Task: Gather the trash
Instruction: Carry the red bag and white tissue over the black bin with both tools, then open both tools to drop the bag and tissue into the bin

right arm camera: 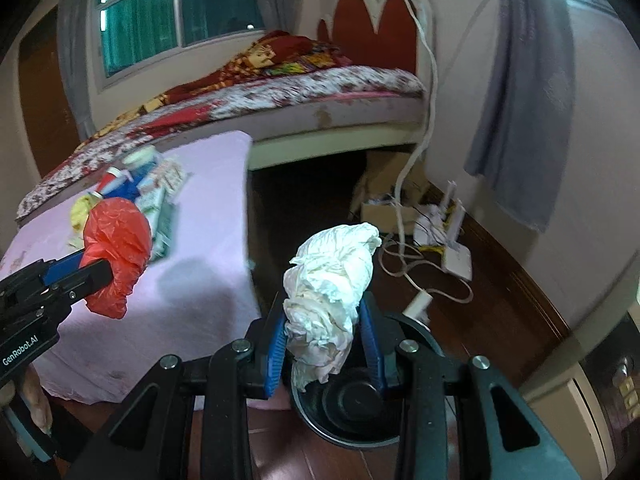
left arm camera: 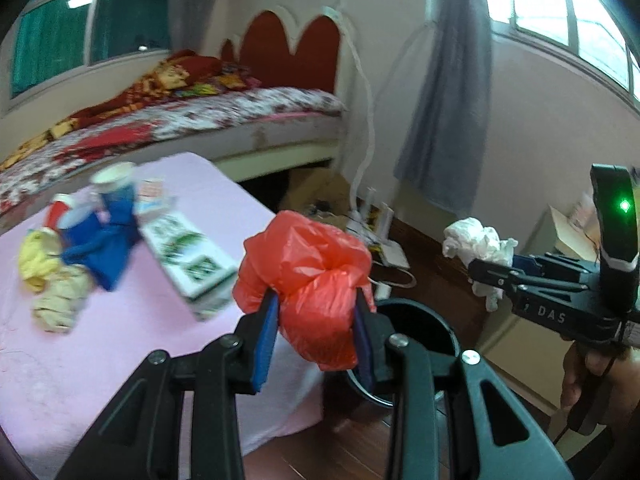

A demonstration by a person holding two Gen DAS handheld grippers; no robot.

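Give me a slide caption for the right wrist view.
Right gripper holds crumpled white tissue above black bin.

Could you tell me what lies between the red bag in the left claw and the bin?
Nothing: in the left wrist view the red bag hangs just above the bin rim, with only air between.

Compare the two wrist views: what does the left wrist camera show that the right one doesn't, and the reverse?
Left wrist only: the green light on the right gripper. Right wrist only: the bin's inside bottom. Both show the red plastic bag clamped in the left gripper, the white crumpled paper in the right gripper, and the pink table.
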